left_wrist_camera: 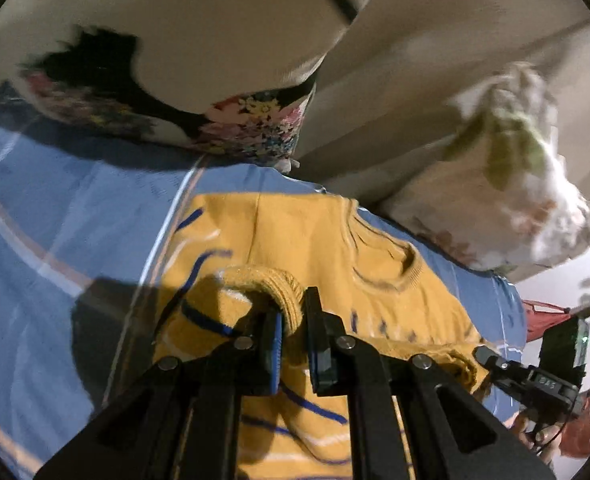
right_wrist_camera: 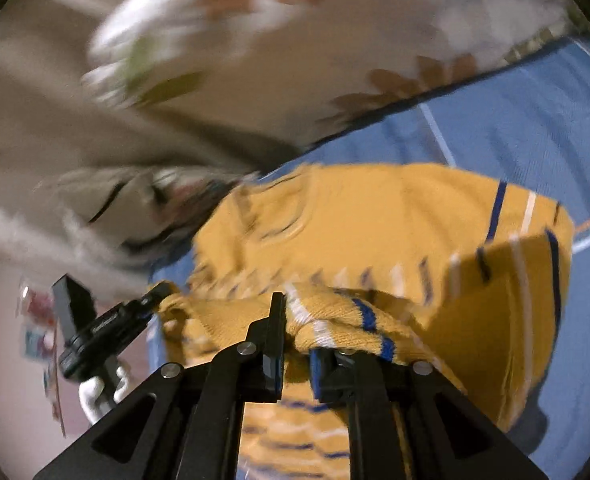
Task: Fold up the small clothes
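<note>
A small yellow knit sweater (left_wrist_camera: 319,240) with blue and white stripes lies on a blue bedsheet (left_wrist_camera: 55,208), its collar toward the pillows. My left gripper (left_wrist_camera: 295,328) is shut on the sweater's ribbed edge, lifting a fold of it. My right gripper (right_wrist_camera: 295,344) is shut on another striped edge of the same sweater (right_wrist_camera: 375,216) and holds it raised above the sheet (right_wrist_camera: 535,128). The other gripper shows in each view, at the far right in the left wrist view (left_wrist_camera: 535,376) and at the left in the right wrist view (right_wrist_camera: 107,328).
A black floral pillow (left_wrist_camera: 231,128) and a cream floral pillow (left_wrist_camera: 511,200) lie at the head of the bed against a beige headboard (left_wrist_camera: 415,80). The cream pillow (right_wrist_camera: 295,60) fills the top of the right wrist view. The bed edge and floor lie beyond.
</note>
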### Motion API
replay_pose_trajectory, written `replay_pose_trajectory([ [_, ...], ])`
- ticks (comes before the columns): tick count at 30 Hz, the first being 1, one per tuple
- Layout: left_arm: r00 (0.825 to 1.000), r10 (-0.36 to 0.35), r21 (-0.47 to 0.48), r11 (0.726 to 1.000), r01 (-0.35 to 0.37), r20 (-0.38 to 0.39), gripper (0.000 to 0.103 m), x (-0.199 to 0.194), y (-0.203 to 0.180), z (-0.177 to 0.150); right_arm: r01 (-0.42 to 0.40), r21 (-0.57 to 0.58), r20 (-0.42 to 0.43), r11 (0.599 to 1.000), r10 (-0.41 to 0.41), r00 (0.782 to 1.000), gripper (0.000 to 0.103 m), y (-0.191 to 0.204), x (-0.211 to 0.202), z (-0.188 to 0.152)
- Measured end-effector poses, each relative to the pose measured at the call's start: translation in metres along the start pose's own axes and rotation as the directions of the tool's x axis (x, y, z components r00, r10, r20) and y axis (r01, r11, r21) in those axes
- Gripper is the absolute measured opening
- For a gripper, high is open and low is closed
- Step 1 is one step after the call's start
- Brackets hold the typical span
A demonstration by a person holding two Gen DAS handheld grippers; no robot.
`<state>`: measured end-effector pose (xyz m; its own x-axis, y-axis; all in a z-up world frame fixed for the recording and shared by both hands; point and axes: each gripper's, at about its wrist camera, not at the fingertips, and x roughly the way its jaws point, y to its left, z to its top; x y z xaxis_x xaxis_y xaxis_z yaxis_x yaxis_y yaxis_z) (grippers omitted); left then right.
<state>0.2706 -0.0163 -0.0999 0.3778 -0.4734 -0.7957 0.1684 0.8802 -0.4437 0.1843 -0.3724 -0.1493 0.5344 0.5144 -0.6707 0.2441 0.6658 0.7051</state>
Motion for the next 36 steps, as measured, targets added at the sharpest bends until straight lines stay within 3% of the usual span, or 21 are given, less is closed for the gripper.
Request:
replay_pose_trajectory([
  [2, 1.0, 0.004, 0.006, 1.0, -0.004, -0.017, 0.011, 0.016, -0.001, 0.011, 0.001, 0.064, 0.013, 0.998, -0.001, 1.0, 0.014, -0.013, 0.01, 0.009],
  [5, 0.999, -0.022, 0.002, 1.0, 0.022, -0.035, 0.011, 0.027, 0.0, 0.021, -0.06, 0.159, 0.04, 0.985, 0.055, 0.998, 0.019, -0.028, 0.015, 0.015],
  [8, 0.996, -0.08, -0.04, 0.996, 0.078, -0.047, 0.012, 0.027, 0.006, 0.026, -0.148, 0.234, 0.102, 0.961, 0.127, 0.987, 0.038, -0.037, 0.011, 0.021],
  [9, 0.994, -0.095, -0.055, 0.994, 0.092, -0.046, 0.012, 0.026, 0.009, 0.027, -0.167, 0.243, 0.115, 0.956, 0.142, 0.983, 0.043, -0.04, 0.009, 0.024],
  [13, 0.99, -0.129, -0.068, 0.99, 0.126, -0.047, 0.012, 0.018, 0.012, 0.031, -0.202, 0.263, 0.155, 0.943, 0.165, 0.974, 0.047, -0.044, -0.006, 0.031],
  [16, 0.989, -0.141, -0.048, 0.989, 0.139, -0.045, 0.013, 0.007, 0.009, 0.031, -0.218, 0.261, 0.17, 0.94, 0.178, 0.969, 0.058, -0.043, -0.012, 0.034],
  [18, 0.988, -0.152, -0.053, 0.987, 0.149, -0.038, 0.015, 0.001, 0.01, 0.033, -0.242, 0.294, 0.199, 0.924, 0.189, 0.962, 0.07, -0.05, -0.021, 0.035],
  [21, 0.987, -0.163, -0.095, 0.982, 0.162, -0.006, 0.016, -0.01, 0.018, 0.036, -0.304, 0.374, 0.224, 0.876, 0.232, 0.947, 0.07, -0.062, -0.017, 0.035],
  [24, 0.987, -0.156, -0.112, 0.981, 0.159, 0.037, 0.02, -0.027, 0.025, 0.038, -0.25, 0.301, 0.207, 0.92, 0.193, 0.959, 0.07, -0.049, -0.025, 0.033],
  [28, 0.991, -0.107, -0.095, 0.989, 0.114, 0.077, 0.024, -0.048, 0.028, 0.032, -0.133, 0.084, 0.102, 0.988, 0.124, 0.987, 0.07, -0.006, -0.022, 0.02],
  [32, 0.998, -0.051, -0.011, 0.999, 0.051, 0.041, 0.025, -0.045, 0.02, 0.005, -0.036, -0.125, -0.008, 0.991, 0.036, 0.999, 0.07, 0.03, 0.005, 0.001],
  [36, 0.998, 0.035, -0.002, 0.999, -0.036, -0.054, 0.025, -0.012, 0.029, -0.022, 0.088, -0.193, -0.02, 0.977, -0.094, 0.995, 0.07, 0.025, 0.029, 0.001],
])
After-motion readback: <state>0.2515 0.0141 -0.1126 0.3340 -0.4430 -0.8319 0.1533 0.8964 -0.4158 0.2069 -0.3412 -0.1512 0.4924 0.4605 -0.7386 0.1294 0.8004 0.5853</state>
